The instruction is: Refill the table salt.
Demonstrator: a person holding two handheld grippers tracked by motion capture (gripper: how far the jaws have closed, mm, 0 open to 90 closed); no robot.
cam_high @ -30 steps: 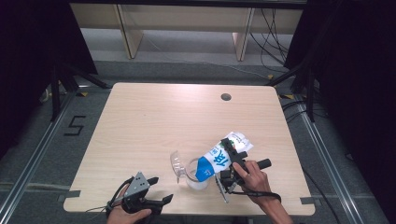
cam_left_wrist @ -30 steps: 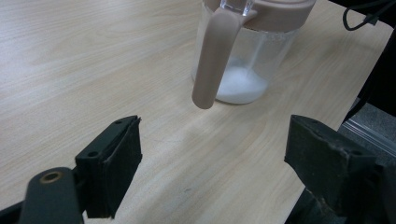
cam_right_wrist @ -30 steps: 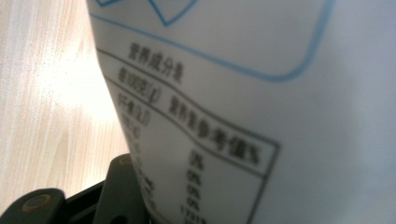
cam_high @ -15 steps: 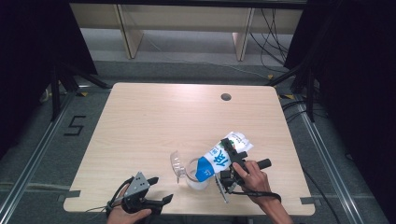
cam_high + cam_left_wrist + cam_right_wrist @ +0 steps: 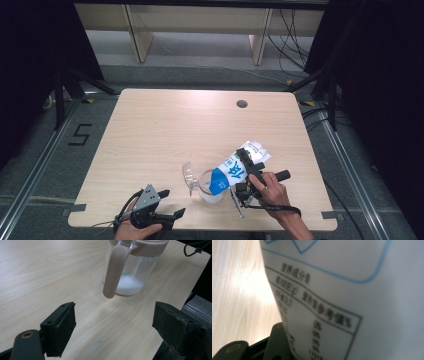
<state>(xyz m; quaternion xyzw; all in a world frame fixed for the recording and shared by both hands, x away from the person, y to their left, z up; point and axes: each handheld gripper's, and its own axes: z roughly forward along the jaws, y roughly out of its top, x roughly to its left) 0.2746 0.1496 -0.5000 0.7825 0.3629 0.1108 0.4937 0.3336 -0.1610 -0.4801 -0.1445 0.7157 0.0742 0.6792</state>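
A white and blue milk carton (image 5: 234, 170) hangs tilted over the table, its lower end at the mouth of a clear pitcher (image 5: 207, 189). My right gripper (image 5: 245, 172) is shut on the carton, and in the right gripper view the carton's printed side (image 5: 342, 290) sits against one black finger (image 5: 277, 341). The pitcher (image 5: 130, 272) has a brownish rim and handle (image 5: 113, 272) and a little white liquid (image 5: 128, 286) at its bottom. Its clear lid (image 5: 188, 175) stands flipped up on the left. My left gripper (image 5: 172, 202) rests open near the front edge, left of the pitcher, with nothing between its jaws.
The light wooden table (image 5: 165, 130) has a round cable hole (image 5: 242, 104) at the back right. The table's right edge (image 5: 197, 275) runs close to the pitcher in the left gripper view. Beyond the table stand wooden shelves (image 5: 200, 20) and cables on the floor.
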